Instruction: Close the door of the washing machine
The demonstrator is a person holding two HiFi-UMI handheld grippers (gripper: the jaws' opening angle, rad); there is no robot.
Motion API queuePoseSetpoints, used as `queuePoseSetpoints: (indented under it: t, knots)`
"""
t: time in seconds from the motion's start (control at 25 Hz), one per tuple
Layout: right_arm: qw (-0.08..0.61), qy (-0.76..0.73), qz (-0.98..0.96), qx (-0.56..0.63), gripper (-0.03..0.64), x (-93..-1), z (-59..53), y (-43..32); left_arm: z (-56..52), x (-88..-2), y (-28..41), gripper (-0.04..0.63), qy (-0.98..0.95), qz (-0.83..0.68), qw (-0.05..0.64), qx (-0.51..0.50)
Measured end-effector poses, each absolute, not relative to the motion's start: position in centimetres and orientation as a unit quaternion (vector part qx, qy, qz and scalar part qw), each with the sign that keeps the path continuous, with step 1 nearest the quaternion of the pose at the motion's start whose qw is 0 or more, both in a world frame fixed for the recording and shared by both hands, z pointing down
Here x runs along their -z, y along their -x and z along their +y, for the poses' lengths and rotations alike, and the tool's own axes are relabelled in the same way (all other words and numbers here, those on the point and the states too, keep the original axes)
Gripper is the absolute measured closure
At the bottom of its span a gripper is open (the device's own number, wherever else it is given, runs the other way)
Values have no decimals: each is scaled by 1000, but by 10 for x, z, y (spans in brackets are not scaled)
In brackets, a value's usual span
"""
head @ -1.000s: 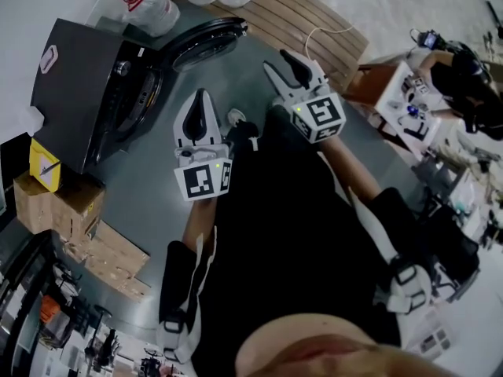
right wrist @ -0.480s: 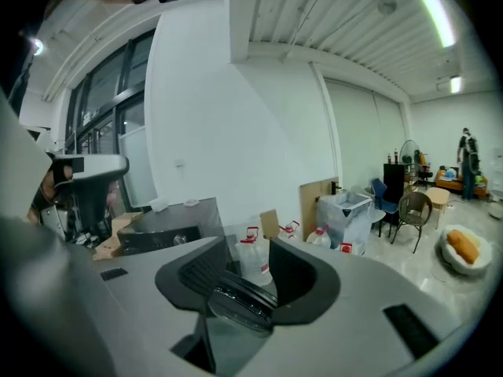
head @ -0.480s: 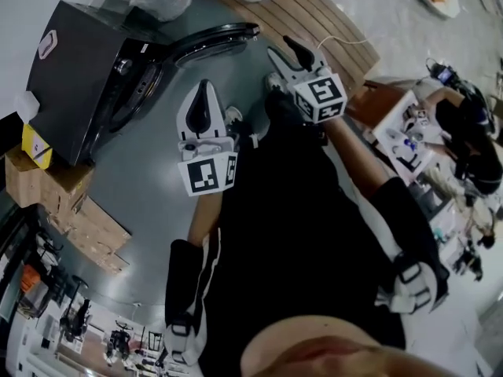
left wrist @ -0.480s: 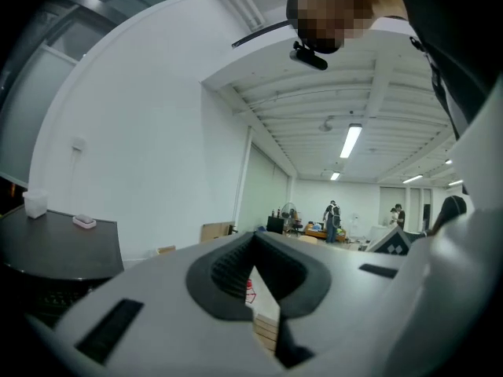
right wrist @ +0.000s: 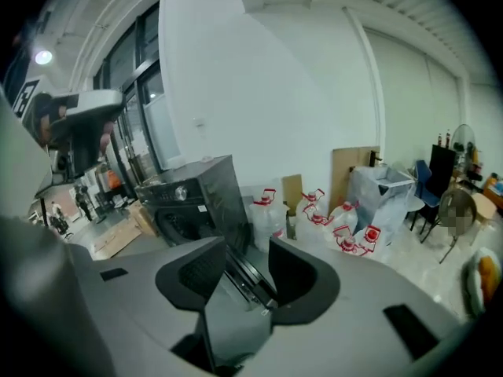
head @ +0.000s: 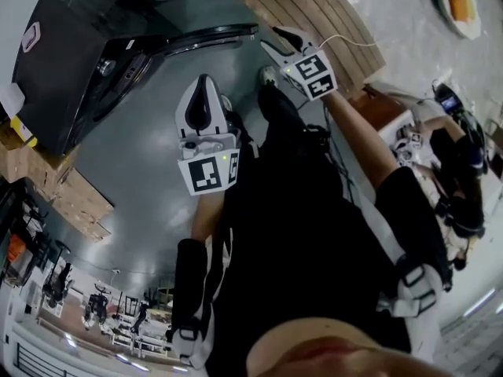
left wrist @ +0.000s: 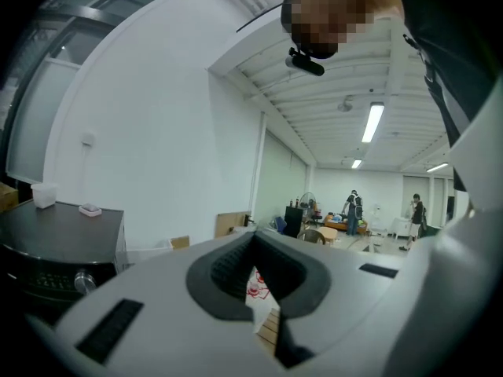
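The dark washing machine (head: 67,53) stands at the upper left of the head view, and its round door (head: 208,38) swings open to the right. My right gripper (head: 277,42) is open at the door's free end; in the right gripper view (right wrist: 240,281) the door's edge (right wrist: 250,277) shows between the spread jaws, with the machine (right wrist: 192,199) behind. My left gripper (head: 203,104) hangs lower, over the grey floor, apart from the door, its jaws together and empty (left wrist: 255,289). The machine's top (left wrist: 55,246) shows at the left of the left gripper view.
Cardboard boxes (head: 71,195) lie beside the machine. A slatted wooden bench (head: 314,10) runs behind the door. Water jugs with red caps (right wrist: 346,230) stand next to the machine. A person (head: 456,155) sits at a cluttered table on the right.
My right gripper has moved up and left to the door's free end. The left gripper has barely shifted. The head view has tilted, so the machine sits higher in the picture.
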State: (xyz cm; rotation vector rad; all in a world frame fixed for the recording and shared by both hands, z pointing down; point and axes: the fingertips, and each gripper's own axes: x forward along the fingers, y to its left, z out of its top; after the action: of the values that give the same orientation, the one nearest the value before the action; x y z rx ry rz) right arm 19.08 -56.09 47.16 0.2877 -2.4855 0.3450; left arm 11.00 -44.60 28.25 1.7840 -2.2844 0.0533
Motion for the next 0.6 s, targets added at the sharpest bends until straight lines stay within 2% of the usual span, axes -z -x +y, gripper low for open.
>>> queuePoseSetpoints:
  t: [0.6]
  knots:
    - [502, 40, -862, -56, 459, -687, -568, -146, -472, -318, -81, 591, -584, -793, 172, -19]
